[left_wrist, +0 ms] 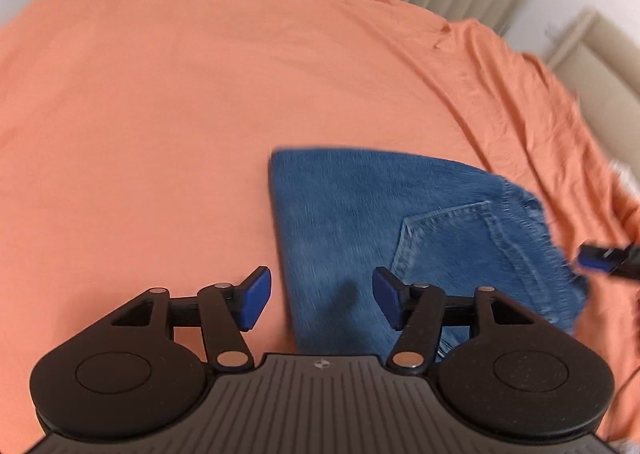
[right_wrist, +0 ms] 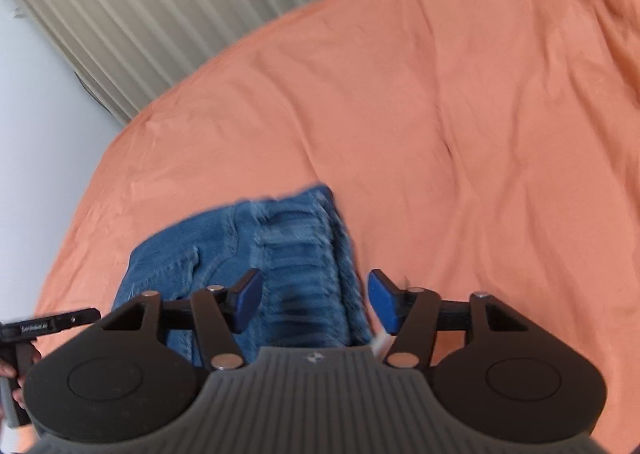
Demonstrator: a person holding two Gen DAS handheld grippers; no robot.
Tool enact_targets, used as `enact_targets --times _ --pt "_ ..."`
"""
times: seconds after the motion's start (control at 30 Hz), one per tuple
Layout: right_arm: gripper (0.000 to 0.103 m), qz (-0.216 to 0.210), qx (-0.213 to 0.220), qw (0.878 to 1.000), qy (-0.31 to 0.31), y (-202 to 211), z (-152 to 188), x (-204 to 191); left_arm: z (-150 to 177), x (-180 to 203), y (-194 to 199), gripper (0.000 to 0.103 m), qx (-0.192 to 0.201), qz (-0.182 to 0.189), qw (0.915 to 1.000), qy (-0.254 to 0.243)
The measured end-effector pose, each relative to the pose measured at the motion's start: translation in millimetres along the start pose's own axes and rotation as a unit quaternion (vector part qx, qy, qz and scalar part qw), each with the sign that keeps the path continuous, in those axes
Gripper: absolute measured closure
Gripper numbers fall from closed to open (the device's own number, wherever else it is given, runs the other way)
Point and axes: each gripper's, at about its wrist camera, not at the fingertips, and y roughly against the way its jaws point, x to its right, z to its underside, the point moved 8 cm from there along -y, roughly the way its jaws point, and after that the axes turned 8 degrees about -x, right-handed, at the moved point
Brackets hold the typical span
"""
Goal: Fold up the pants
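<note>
A pair of blue denim pants [left_wrist: 380,222] lies folded into a compact stack on the orange bed sheet [left_wrist: 160,94], a back pocket facing up. My left gripper [left_wrist: 322,300] hovers open over the stack's near left edge, nothing between its blue pads. In the right wrist view the same pants [right_wrist: 296,254] show their gathered waistband. My right gripper [right_wrist: 316,302] stands open just above that waistband, with nothing gripped. The right gripper's tip [left_wrist: 600,258] shows at the far right of the left wrist view. The left gripper's body [right_wrist: 48,326], held by a hand, shows at the lower left of the right wrist view.
The orange sheet [right_wrist: 480,114] covers the whole bed, wrinkled toward its right side. Beige pleated curtains [right_wrist: 140,14] hang behind the bed next to a white wall [right_wrist: 36,134]. A beige piece of furniture [left_wrist: 592,54] stands beyond the bed's far right corner.
</note>
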Motion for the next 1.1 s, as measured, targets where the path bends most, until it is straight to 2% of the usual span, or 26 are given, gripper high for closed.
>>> enact_targets --times 0.1,0.13,0.17,0.2,0.33,0.53,0.67,0.77,0.8,0.83,0.87,0.93,1.0,1.03,1.1 --pt "0.044 -0.037 -0.047 0.998 -0.03 -15 4 11 10 -9 -4 0.035 -0.009 -0.007 0.9994 0.032" --pt "0.043 -0.053 -0.059 0.996 -0.038 -21 4 13 11 -11 -6 0.035 -0.011 -0.002 0.9991 0.042" --pt "0.037 -0.065 -0.069 0.994 -0.046 -26 7 12 11 -13 -7 0.035 -0.012 0.009 0.9984 0.055" --pt "0.038 -0.069 -0.078 0.993 -0.052 -32 7 13 12 -15 -7 0.035 -0.013 0.024 0.9972 0.07" --pt "0.036 -0.085 -0.102 0.988 -0.076 -54 2 24 10 -19 -13 0.033 -0.018 0.048 0.9937 0.1" --pt "0.035 -0.142 -0.125 0.975 -0.12 -80 -1 36 15 -30 -31 0.031 -0.021 0.064 0.9903 0.122" --pt "0.05 -0.163 -0.12 0.972 -0.117 -84 1 32 16 -29 -36 0.031 -0.011 0.087 0.9886 0.123" --pt "0.05 -0.169 -0.123 0.971 -0.12 -85 1 29 13 -25 -38 0.033 -0.01 0.087 0.9894 0.116" --pt "0.05 -0.166 -0.124 0.972 -0.113 -86 1 26 13 -23 -39 0.036 -0.01 0.084 0.9899 0.114" --pt "0.051 -0.161 -0.123 0.974 -0.106 -85 0 24 13 -21 -39 0.044 -0.01 0.086 0.99 0.111" --pt "0.057 -0.157 -0.122 0.975 -0.101 -82 0 24 14 -20 -38 0.049 -0.01 0.092 0.9896 0.11" --pt "0.067 -0.145 -0.116 0.979 -0.085 -73 -1 21 14 -18 -38 0.071 -0.014 0.103 0.9883 0.111" --pt "0.072 -0.127 -0.108 0.984 -0.058 -65 -4 10 12 -17 -35 0.085 -0.013 0.091 0.9906 0.102" --pt "0.072 -0.117 -0.104 0.987 -0.043 -61 -6 4 12 -15 -34 0.091 -0.013 0.087 0.9913 0.097" --pt "0.076 -0.096 -0.098 0.99 -0.022 -53 -8 -7 10 -15 -30 0.095 -0.011 0.088 0.9914 0.096"
